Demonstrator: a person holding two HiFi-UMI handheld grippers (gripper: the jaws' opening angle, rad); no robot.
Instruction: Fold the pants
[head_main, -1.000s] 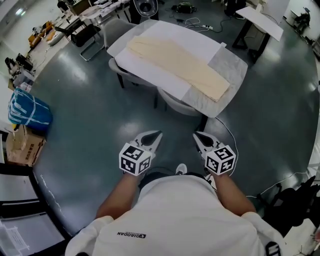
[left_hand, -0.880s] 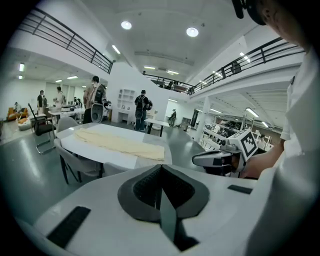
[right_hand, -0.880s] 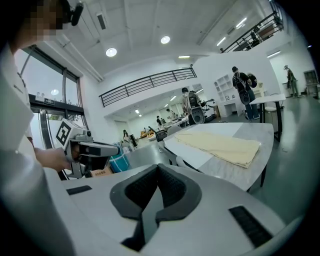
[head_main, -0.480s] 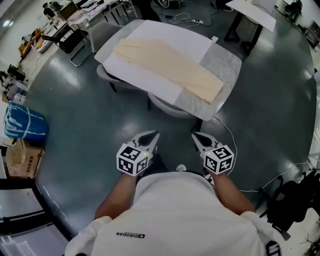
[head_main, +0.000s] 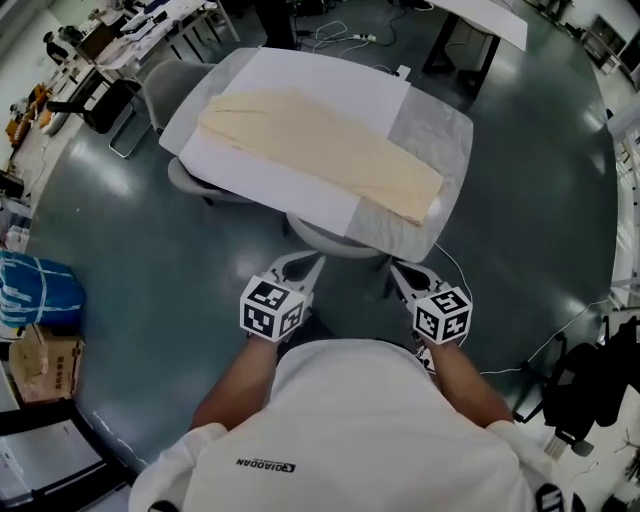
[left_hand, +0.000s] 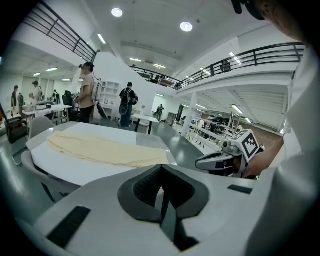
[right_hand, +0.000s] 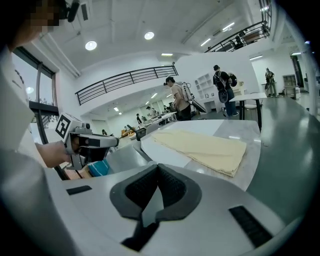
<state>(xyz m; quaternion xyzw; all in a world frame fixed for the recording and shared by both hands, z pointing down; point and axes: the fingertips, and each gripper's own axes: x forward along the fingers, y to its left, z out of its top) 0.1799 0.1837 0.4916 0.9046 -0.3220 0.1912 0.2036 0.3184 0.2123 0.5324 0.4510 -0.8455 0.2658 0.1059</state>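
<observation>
Left gripper (head_main: 304, 264): jaws closed tip to tip, nothing between them; its own view (left_hand: 161, 168) shows the pads meeting with only a dark slot below. Held in front of the person's body, pointing at the near edge of the table (head_main: 452, 128), short of it. Marker cube (head_main: 271, 309) sits behind the jaws.

Pants (head_main: 320, 152): cream, flat on the table, untouched by either gripper. Long axis runs diagonally in the head view, from far left to near right. Left end lies on the white sheet (head_main: 310, 75); right end lies on the grey cover (head_main: 440, 150), near the table's right corner. They lie as one long, narrow band. Cannot tell which end is the waist. From the left gripper view the pants (left_hand: 105, 150) stretch across the tabletop from left to right.

Grey chair (head_main: 335, 240): tucked under the near table edge, between the two grippers and just past their tips.

Right gripper (head_main: 398, 272): jaws also shut and empty, pads together in its own view (right_hand: 156, 168). Level with the left one, well apart from it, aimed at the table. Near end of the pants (right_hand: 215, 150) shows stacked cloth edges there.
</observation>
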